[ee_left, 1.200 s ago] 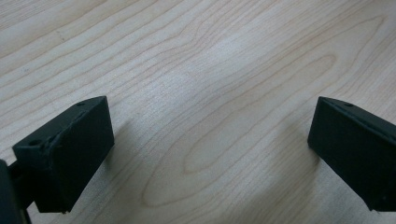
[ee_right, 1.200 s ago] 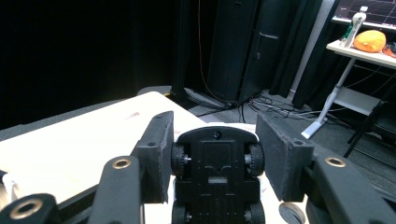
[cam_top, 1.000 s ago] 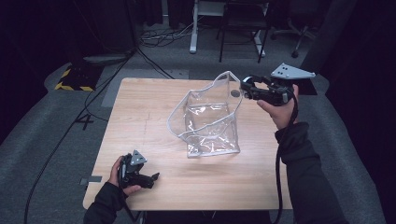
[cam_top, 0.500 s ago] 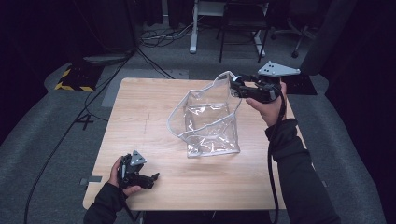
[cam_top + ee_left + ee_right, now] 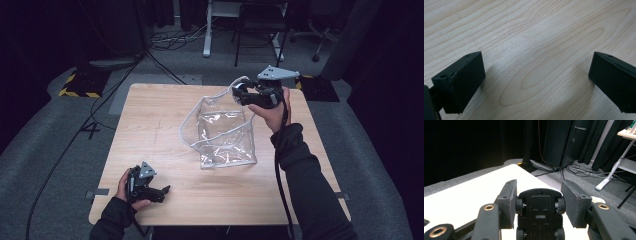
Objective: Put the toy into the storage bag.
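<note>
While one toy car [image 5: 539, 212] is clamped, one bag [image 5: 222, 132] stands.

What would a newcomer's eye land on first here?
Probably the clear plastic bag standing open in the middle of the wooden table. Next, the right tool at the bag's far rim, shut on a small black toy car held underside up. The left tool rests open near the table's front edge.

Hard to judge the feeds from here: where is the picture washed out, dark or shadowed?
Right gripper view: the table is blown out to near white, the room behind black, yet the toy car between the jaws is sharp. High view: surroundings dark, glare streaks on the clear bag. Left gripper view: even light, soft jaw shadows on the wood.
</note>
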Tool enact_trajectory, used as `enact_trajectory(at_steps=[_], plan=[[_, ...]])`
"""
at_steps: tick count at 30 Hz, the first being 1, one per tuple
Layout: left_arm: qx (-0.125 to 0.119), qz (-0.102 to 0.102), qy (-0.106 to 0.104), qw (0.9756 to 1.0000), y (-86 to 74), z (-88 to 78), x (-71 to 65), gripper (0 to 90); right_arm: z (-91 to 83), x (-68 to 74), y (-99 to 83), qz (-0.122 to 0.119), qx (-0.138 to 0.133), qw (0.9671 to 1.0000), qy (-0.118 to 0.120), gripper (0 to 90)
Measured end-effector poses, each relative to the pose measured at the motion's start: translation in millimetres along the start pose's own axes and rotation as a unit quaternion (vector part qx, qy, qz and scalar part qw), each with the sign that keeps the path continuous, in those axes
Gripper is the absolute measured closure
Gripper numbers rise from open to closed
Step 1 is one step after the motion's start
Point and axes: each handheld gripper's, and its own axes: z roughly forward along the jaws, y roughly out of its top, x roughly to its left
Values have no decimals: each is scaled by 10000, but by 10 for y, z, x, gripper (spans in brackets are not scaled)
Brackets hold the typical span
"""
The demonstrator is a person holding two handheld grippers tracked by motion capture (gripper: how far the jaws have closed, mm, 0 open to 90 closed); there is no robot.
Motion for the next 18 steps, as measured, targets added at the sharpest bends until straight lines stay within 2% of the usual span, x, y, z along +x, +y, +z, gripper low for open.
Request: enact_trajectory(at_steps=[18], plan=[[2, -8, -23, 10000, -1, 3, 0, 9, 222, 16, -61, 40, 232, 9997, 46, 490]])
